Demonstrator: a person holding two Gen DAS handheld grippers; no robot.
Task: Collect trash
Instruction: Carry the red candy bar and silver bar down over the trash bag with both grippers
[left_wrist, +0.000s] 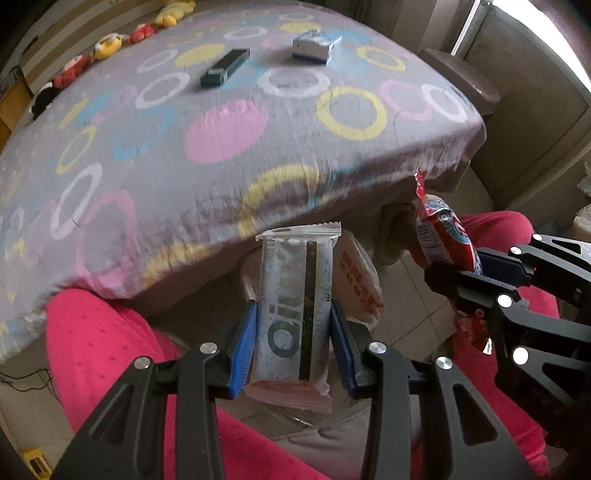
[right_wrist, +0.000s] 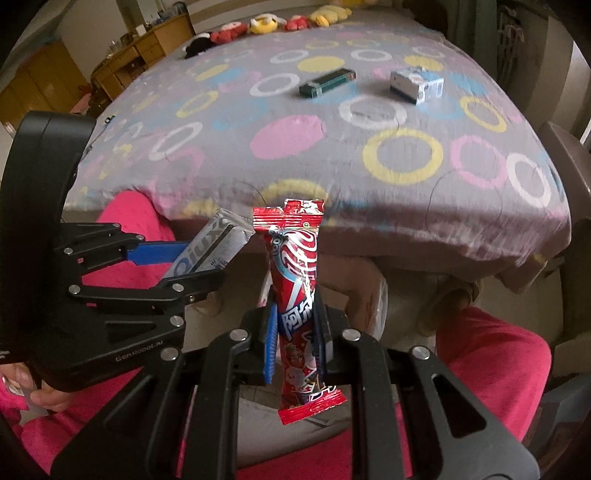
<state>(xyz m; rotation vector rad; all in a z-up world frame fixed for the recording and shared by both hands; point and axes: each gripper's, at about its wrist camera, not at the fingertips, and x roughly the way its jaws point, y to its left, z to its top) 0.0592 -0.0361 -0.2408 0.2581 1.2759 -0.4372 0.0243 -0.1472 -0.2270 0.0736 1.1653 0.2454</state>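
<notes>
Left tongs (left_wrist: 293, 339) clamp a silver-grey foil snack wrapper (left_wrist: 295, 295) upright. Right tongs (right_wrist: 297, 345) pinch a red glossy candy wrapper (right_wrist: 299, 295). Far off, a dark green flat box (right_wrist: 327, 82) and a white carton (right_wrist: 415, 85) lie on the bed (right_wrist: 369, 184).

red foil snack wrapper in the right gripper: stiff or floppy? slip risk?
The long red foil snack wrapper stands upright above the right gripper without drooping, so it probably has contents or some stiffness. Its glossy, crinkled film looks slippery. It seems light: the narrow pinch holds it.
</notes>
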